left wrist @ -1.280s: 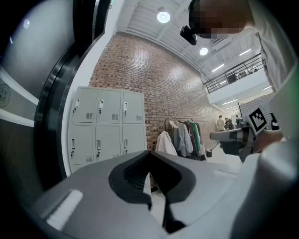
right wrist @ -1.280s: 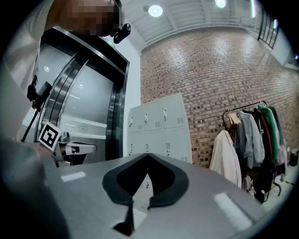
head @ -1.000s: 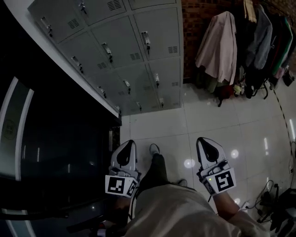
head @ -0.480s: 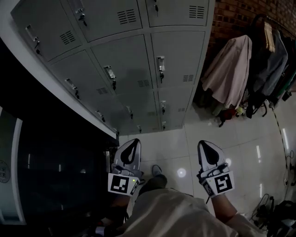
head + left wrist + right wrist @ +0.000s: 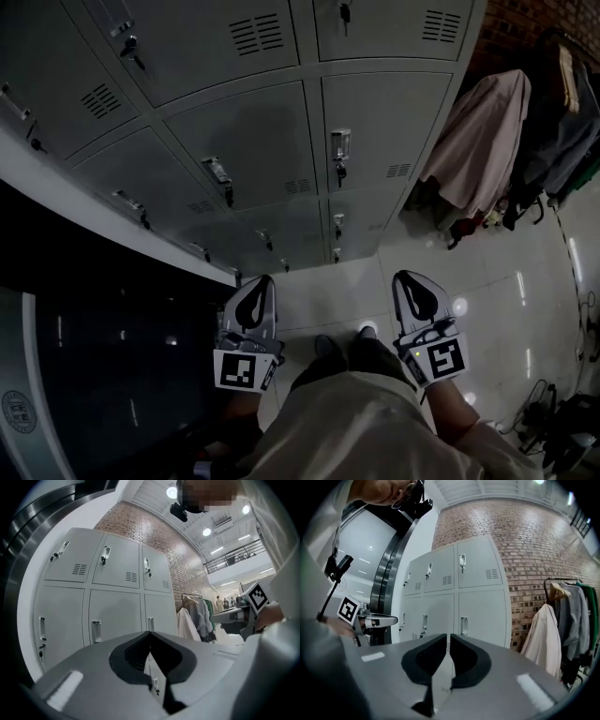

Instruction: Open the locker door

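Observation:
A bank of grey metal lockers (image 5: 272, 131) fills the top of the head view, every door closed. The door straight ahead (image 5: 384, 131) has a handle with a key (image 5: 340, 146); the door to its left has its own handle (image 5: 217, 172). My left gripper (image 5: 257, 281) is held low and well short of the lockers, its jaws shut with nothing between them (image 5: 149, 633). My right gripper (image 5: 406, 277) is level with it, also far from the doors. Its jaws (image 5: 448, 636) are opening to a narrow slit, with nothing between them.
Coats hang on a rack (image 5: 478, 131) against a brick wall to the right of the lockers. A dark glass panel (image 5: 94, 366) stands at the left. The floor is glossy white tile (image 5: 487, 281); cables (image 5: 553, 417) lie at bottom right. The person's trouser leg and shoe (image 5: 330, 349) show between the grippers.
The view has moved towards the lockers and tilted up, so they look larger and fill more of the frame. Both grippers keep about the same places.

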The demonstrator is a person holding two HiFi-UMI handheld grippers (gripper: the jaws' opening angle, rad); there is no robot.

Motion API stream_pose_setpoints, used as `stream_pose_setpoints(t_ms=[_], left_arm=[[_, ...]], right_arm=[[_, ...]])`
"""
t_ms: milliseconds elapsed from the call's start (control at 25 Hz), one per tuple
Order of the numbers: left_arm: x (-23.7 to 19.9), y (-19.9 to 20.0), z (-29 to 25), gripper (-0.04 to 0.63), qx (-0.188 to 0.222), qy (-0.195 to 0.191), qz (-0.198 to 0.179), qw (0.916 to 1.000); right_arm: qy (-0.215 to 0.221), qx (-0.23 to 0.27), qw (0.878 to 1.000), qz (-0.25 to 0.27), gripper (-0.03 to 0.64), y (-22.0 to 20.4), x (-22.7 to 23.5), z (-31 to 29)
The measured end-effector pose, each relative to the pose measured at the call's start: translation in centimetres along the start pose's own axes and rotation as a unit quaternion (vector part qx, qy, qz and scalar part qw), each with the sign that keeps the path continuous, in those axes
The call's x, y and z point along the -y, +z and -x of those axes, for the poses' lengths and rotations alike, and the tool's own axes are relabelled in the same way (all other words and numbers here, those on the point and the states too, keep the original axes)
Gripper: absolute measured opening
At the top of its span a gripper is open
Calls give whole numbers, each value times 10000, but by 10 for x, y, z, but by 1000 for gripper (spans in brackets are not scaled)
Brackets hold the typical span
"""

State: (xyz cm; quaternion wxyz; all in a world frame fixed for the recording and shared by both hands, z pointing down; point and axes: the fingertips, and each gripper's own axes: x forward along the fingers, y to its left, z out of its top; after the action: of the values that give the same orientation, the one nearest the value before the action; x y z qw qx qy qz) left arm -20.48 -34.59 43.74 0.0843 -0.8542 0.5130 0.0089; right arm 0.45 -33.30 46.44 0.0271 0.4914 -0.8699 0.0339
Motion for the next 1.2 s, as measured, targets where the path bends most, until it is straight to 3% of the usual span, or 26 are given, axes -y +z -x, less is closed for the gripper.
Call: stream_pose_setpoints(t_ms=[120,280,360,480,560,640,720,760,840,960,1080,1200], left_arm=[[-8,-22,-12,0,-114,150,138,9997],[-15,-50,-15,0,-356,360,311,9982],[-19,-71,-15,0,-557,457,391,9966],[-18,-103,-22,0,-810,536,478,9941],[-18,-127,-26,0,-912,580,494,9929],[-15,-160,-20,0,-1432,578,577,9863],[-8,-201,-5,0,-2276,513,746,9695],[-6,-215,-1,0,-2461,491,806,9646],[-4,-233,4,0,-2509,459,863,9631],[-4,-248,8,0,-2262,438,863,9693],[1,-278,27,0,-2728,323,881,9575],[-3,-299,42,0,-2852,380,906,9534]], right_arm=[[180,-389,9990,-142,39,-31,8,-32],[434,-248,9987,-103,68,-80,24,-84],[580,-272,9979,-119,108,-127,34,-119],[746,-754,9940,-269,184,-213,48,-171],[746,-1048,9910,-379,194,-273,56,-204],[698,-1248,9886,-471,202,-329,61,-235],[677,-1434,9860,-506,210,-383,63,-263],[680,-1547,9842,-531,210,-410,62,-276],[669,-1793,9796,-611,241,-460,62,-300],[562,-2100,9734,-727,236,-517,64,-328],[437,-2231,9704,-810,231,-548,70,-351],[395,-2288,9699,-729,222,-563,71,-369]])
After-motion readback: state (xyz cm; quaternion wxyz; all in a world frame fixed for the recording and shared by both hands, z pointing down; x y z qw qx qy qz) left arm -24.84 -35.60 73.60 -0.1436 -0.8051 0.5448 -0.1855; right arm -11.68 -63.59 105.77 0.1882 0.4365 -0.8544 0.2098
